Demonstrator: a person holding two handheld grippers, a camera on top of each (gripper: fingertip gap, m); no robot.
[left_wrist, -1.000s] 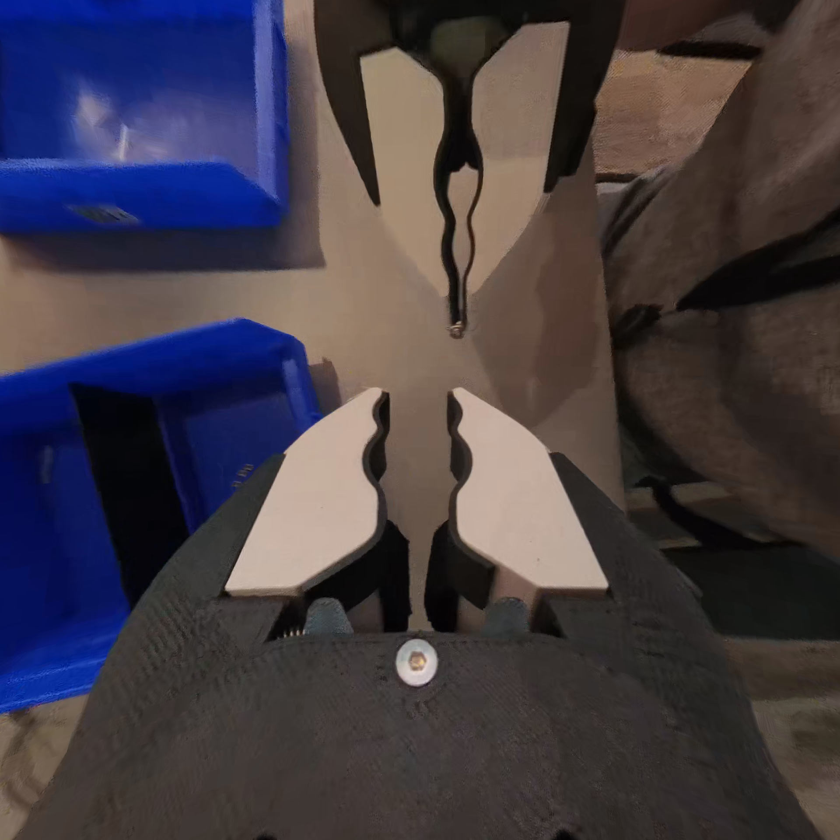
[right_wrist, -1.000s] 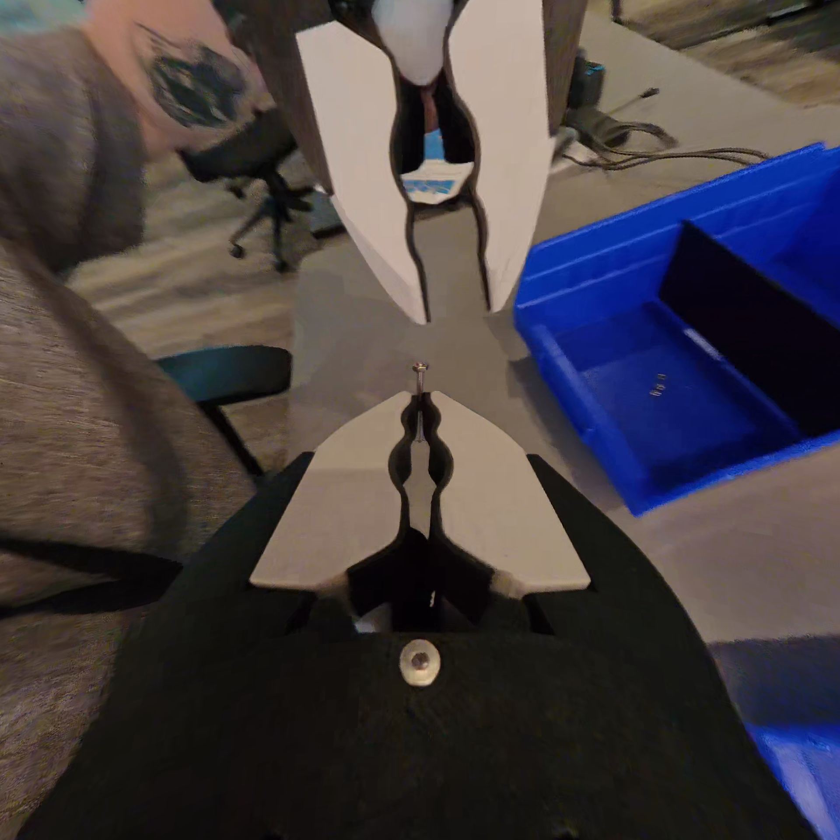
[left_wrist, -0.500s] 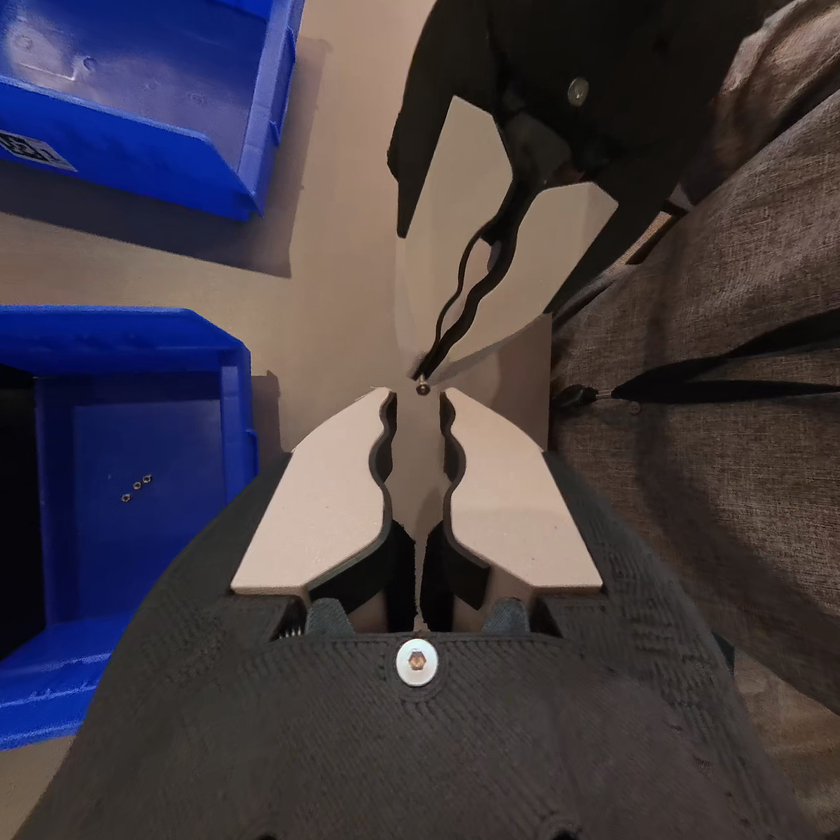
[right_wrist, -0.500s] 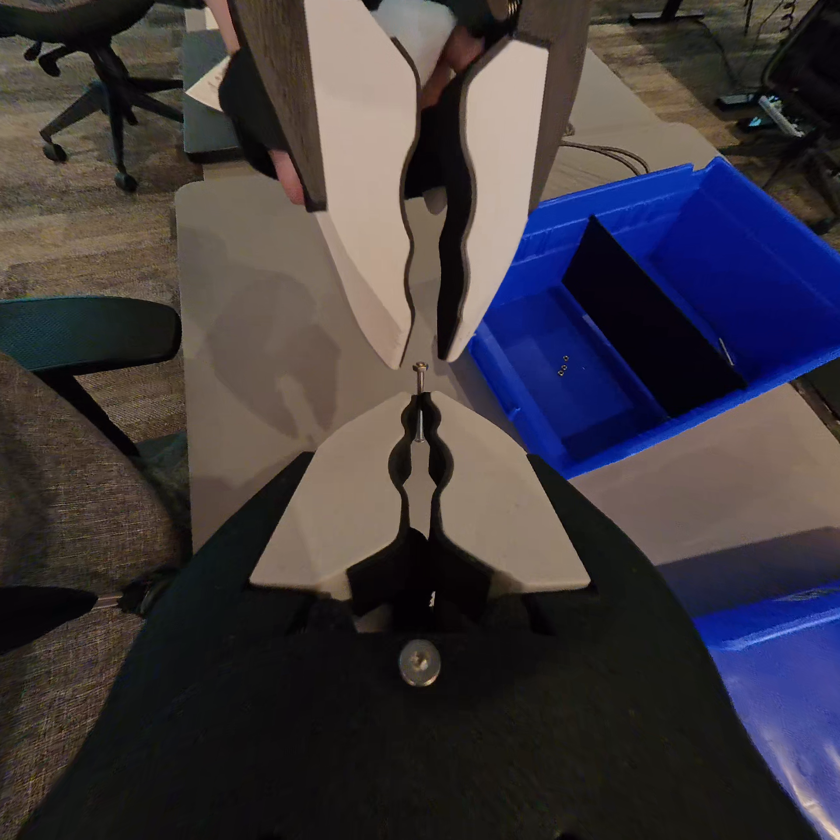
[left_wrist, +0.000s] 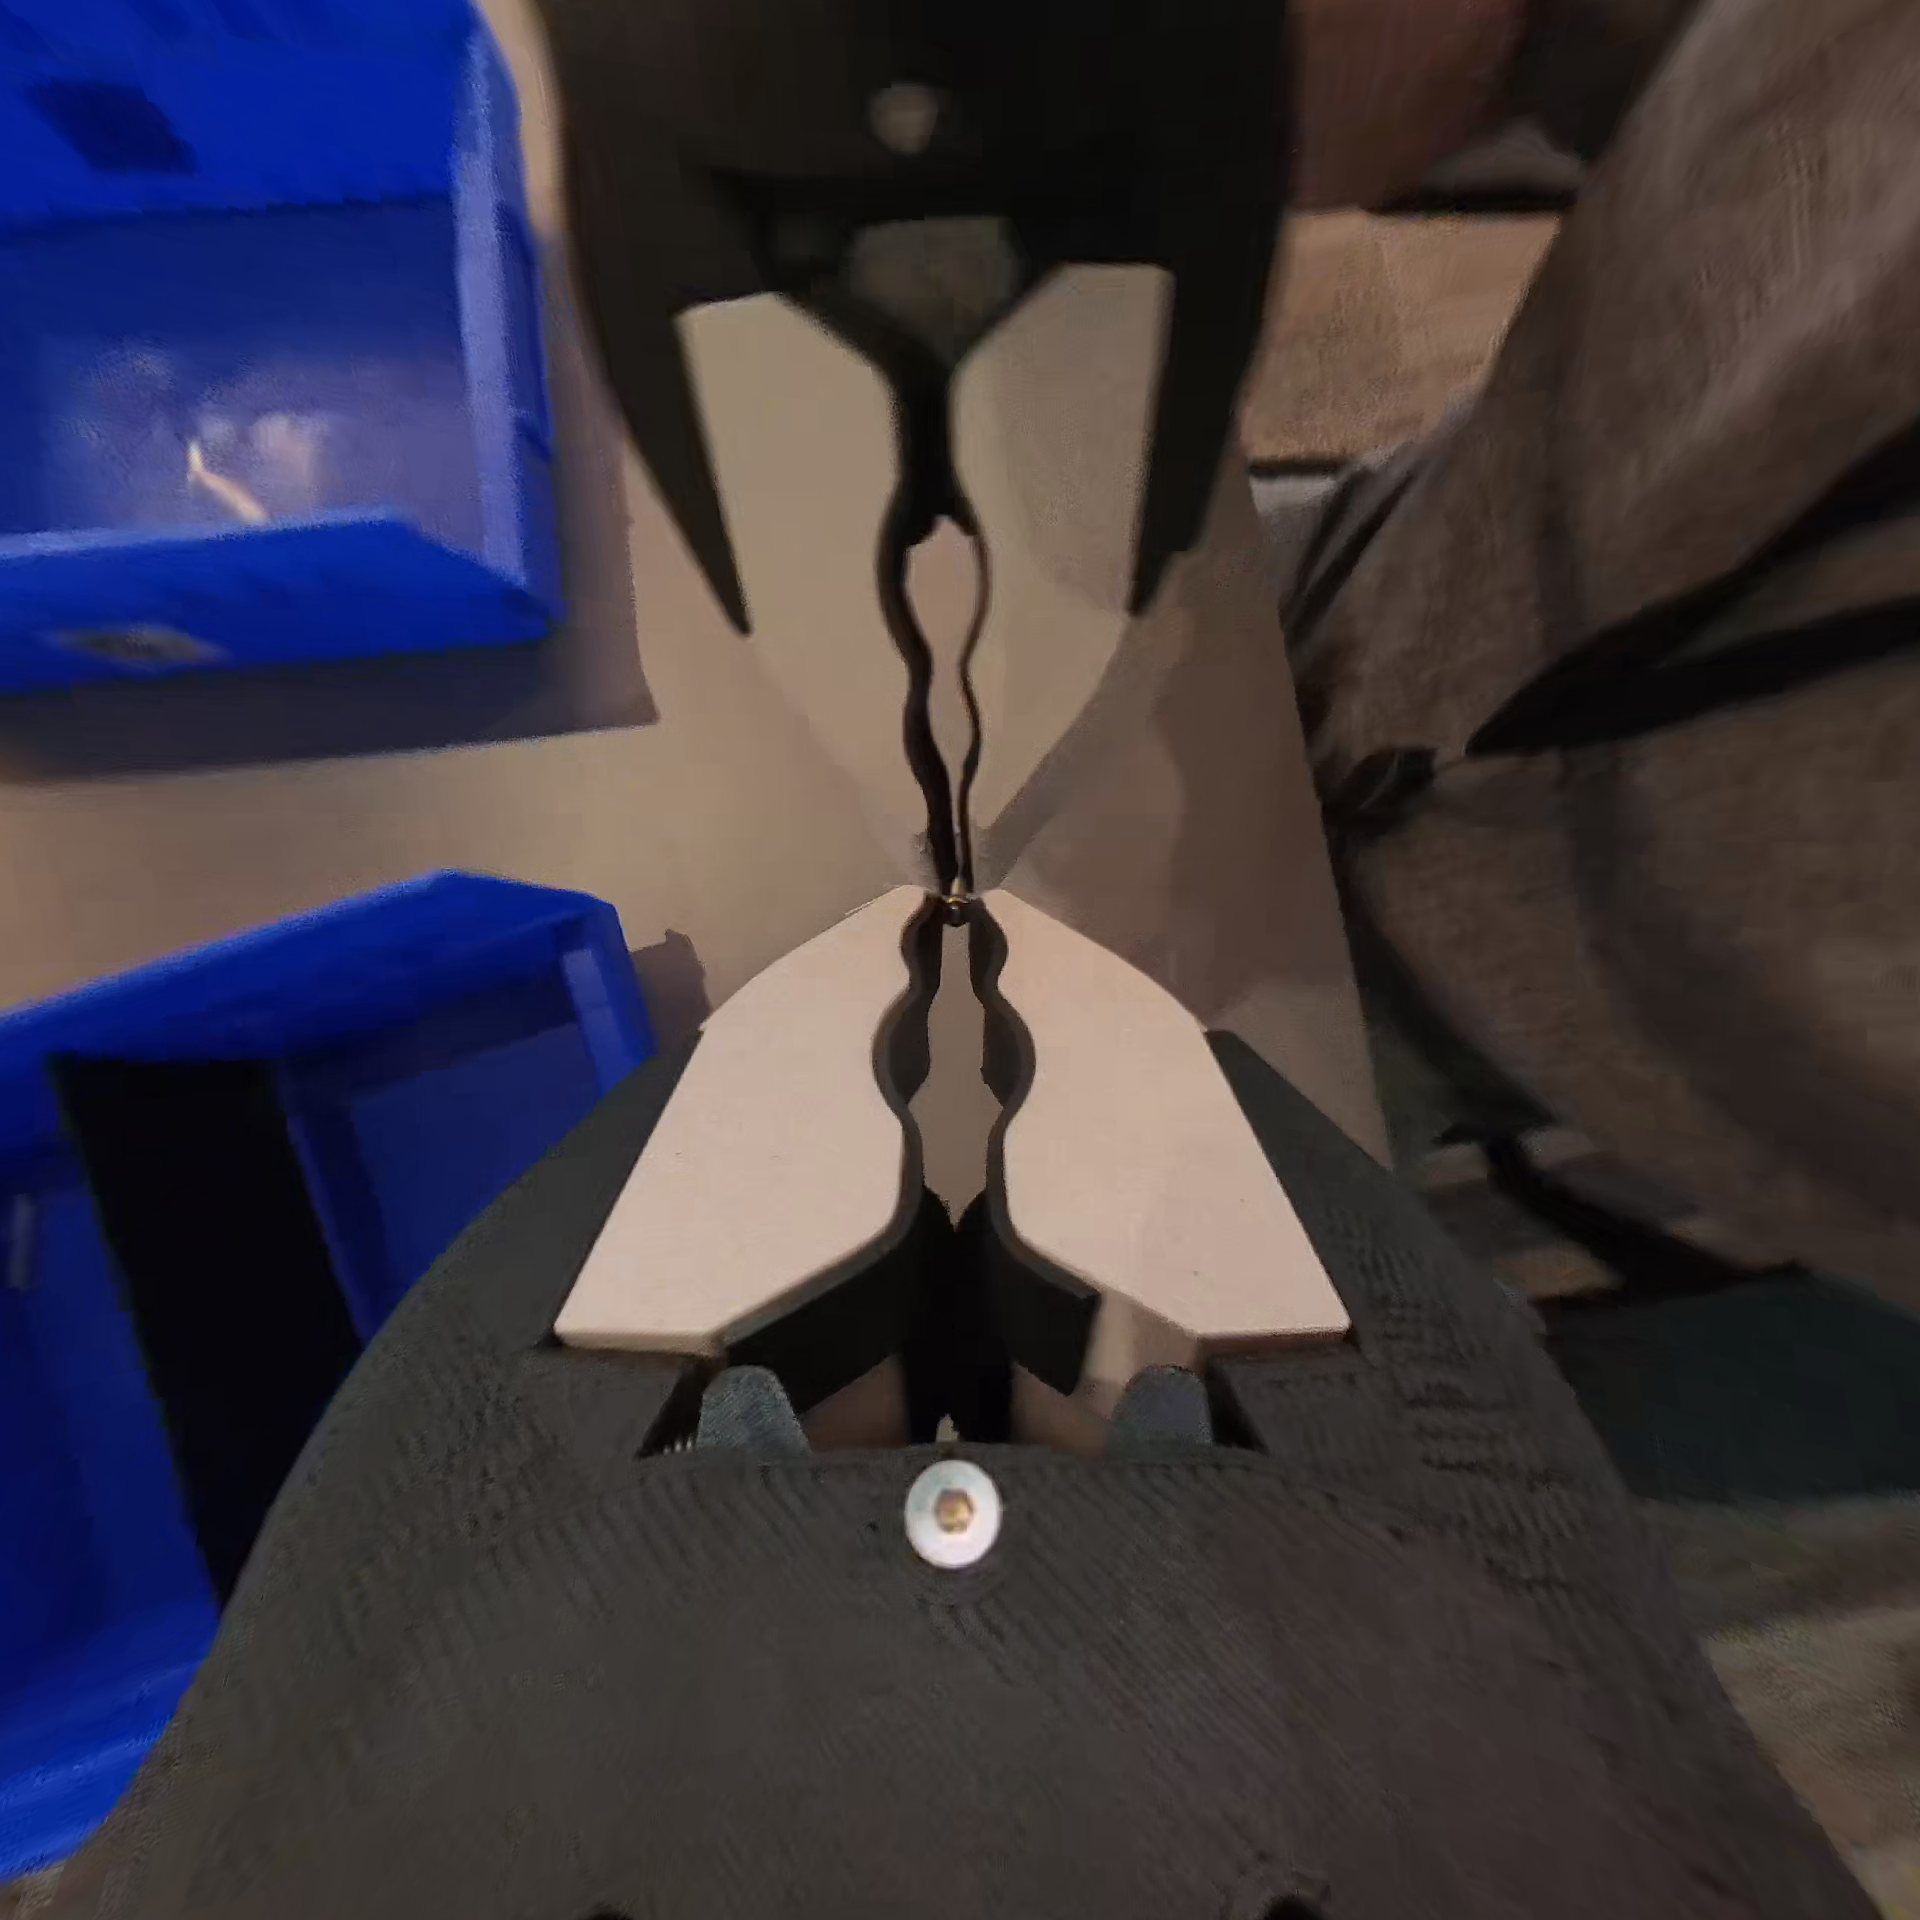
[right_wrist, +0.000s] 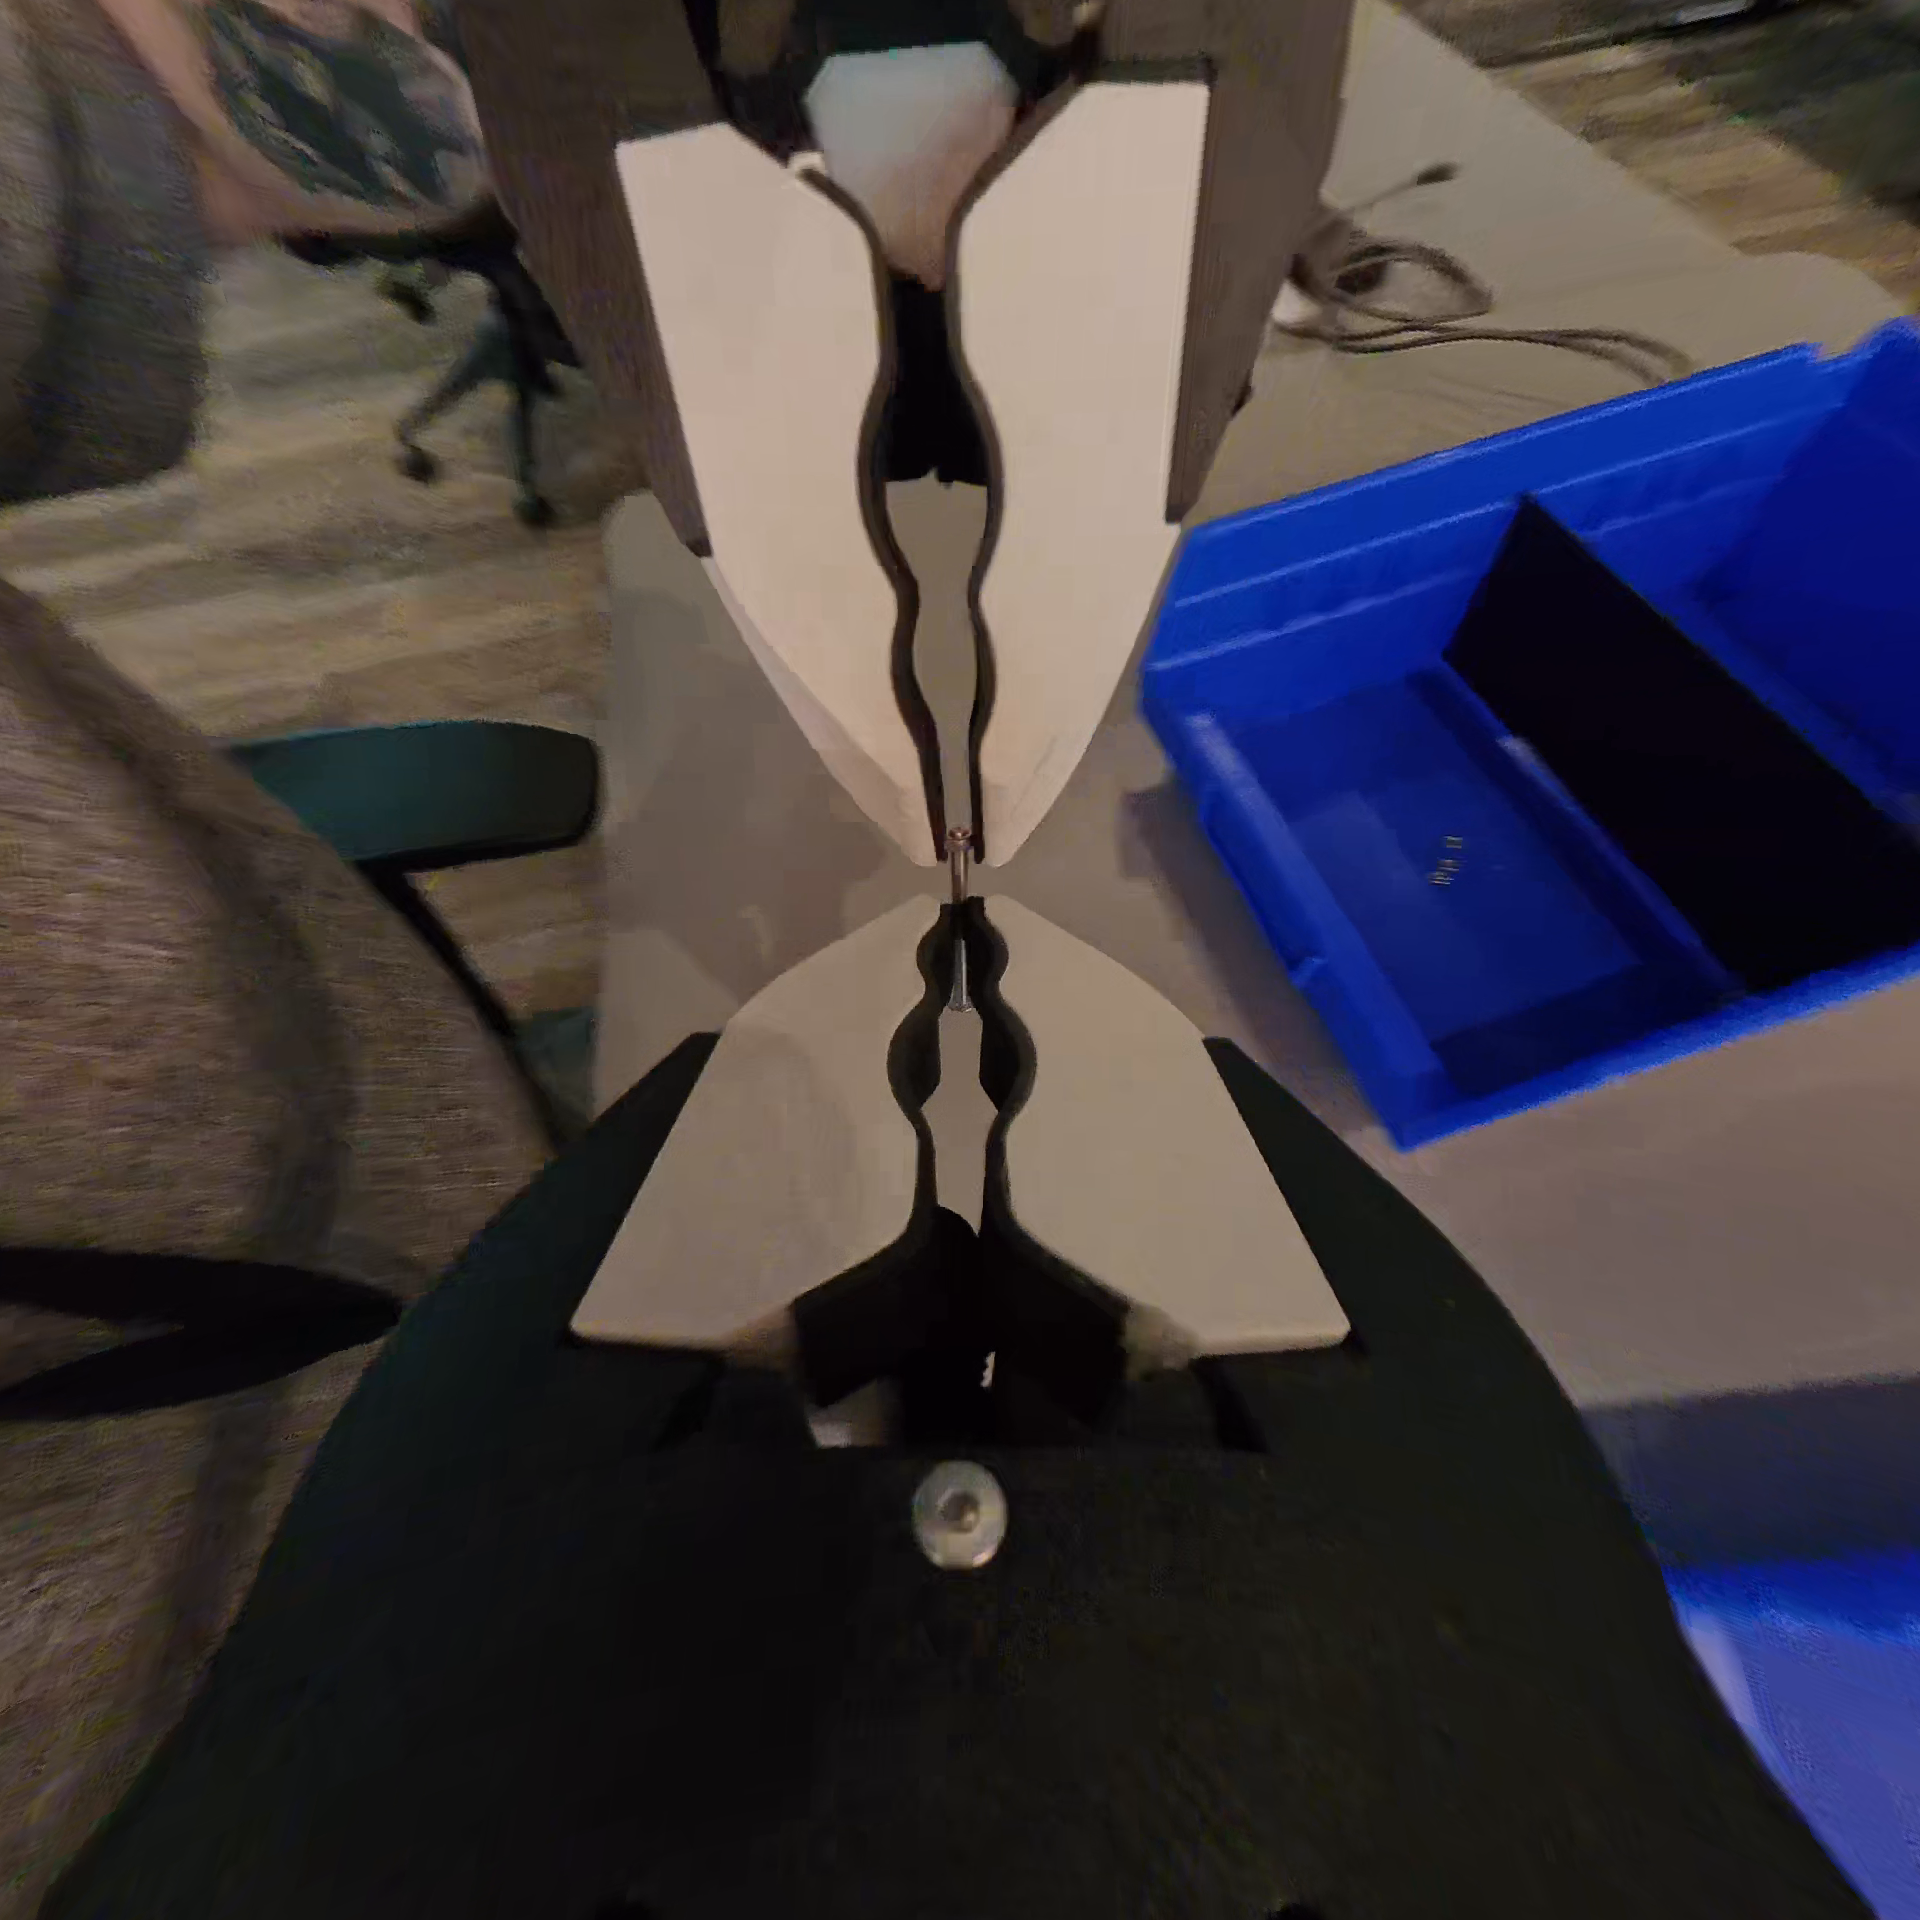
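Note:
A small metal screw is held between both grippers, which meet tip to tip above the tan table. My right gripper is shut on the screw's shaft, with the head sticking out past its tips. My left gripper has closed its tips around the screw's head. In the right wrist view the left gripper comes down from the top. In the left wrist view the right gripper comes down from the top.
A blue bin with a black divider and a few small nuts stands to the right. Two blue bins sit on the left. A person's grey clothing, an office chair and cables are nearby. The tips of both grippers are at nearly the same place.
My left gripper was open and has moved up to the screw and closed on its head. The right gripper has kept its hold on the screw.

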